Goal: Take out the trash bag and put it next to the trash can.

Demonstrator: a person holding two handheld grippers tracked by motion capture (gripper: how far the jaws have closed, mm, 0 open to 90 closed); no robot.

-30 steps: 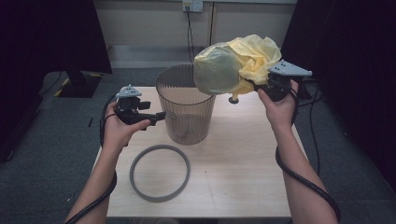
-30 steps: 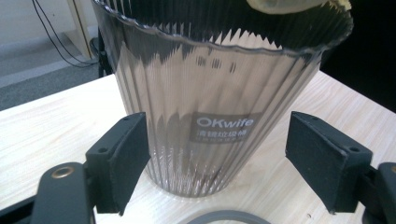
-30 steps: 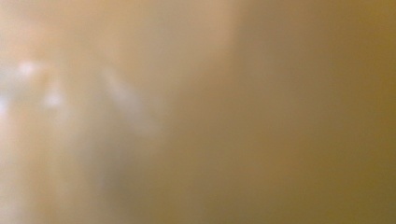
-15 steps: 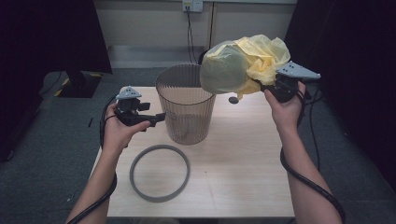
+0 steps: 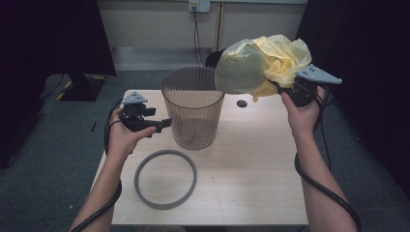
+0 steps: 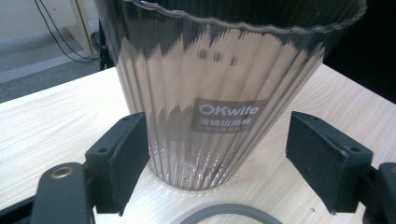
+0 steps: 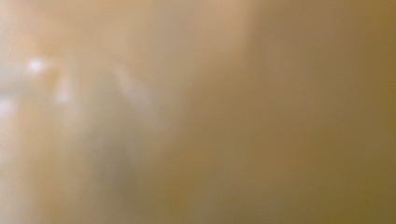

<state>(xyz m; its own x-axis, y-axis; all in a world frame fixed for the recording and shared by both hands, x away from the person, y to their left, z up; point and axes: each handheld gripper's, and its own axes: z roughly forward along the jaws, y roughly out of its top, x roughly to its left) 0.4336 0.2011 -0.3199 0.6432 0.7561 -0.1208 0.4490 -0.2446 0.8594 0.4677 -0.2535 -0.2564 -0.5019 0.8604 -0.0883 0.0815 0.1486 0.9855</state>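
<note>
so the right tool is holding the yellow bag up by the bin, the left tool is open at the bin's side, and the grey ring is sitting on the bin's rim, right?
Not quite: the grey ring lies flat on the table in front of the bin, not on its rim, as the high view shows. The rest holds: the right tool holds the yellow bag up, and the left tool is open at the bin's side.

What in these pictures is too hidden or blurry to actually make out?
- Right gripper jaws: in the high view the yellow bag bunches over them, so their grip is hidden.
- Right gripper view: a yellow-brown blur; the bag lies against the lens.
- Bin label's small print: too small in the left gripper view.
- Grey ring: cut off by the bottom edge there.
</note>
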